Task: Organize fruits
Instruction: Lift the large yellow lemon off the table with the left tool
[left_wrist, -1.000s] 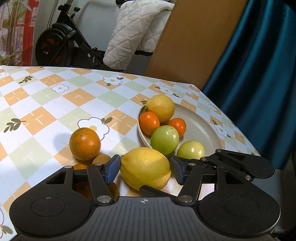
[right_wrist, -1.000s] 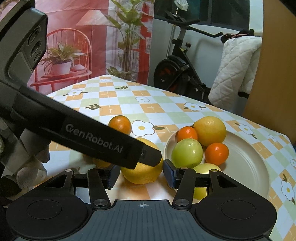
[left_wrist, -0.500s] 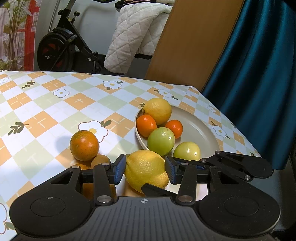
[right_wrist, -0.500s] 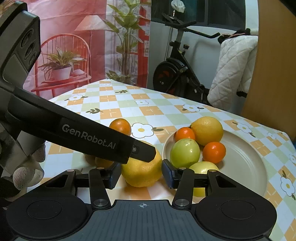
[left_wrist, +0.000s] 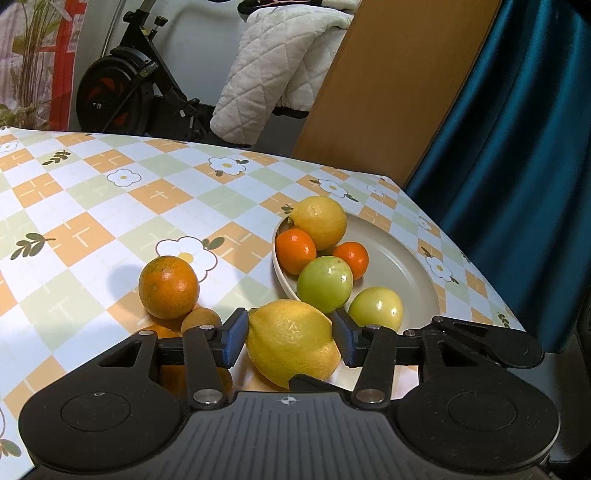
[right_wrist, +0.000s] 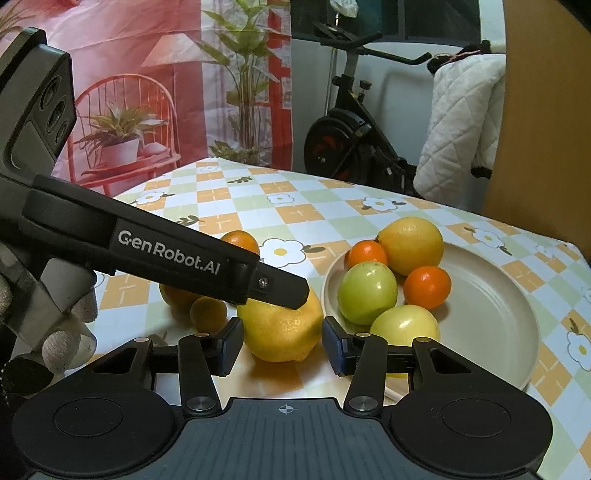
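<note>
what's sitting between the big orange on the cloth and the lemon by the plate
A small brown fruit, right beside the orange and next to the lemon. The left wrist view shows it best; the right wrist view shows it too.

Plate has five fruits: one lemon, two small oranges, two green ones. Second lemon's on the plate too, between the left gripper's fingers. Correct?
Not quite. The second lemon lies on the tablecloth beside the plate, not on it; the left wrist view shows this. The rest holds: it sits between the fingers of the left gripper, and the plate has five fruits.
</note>
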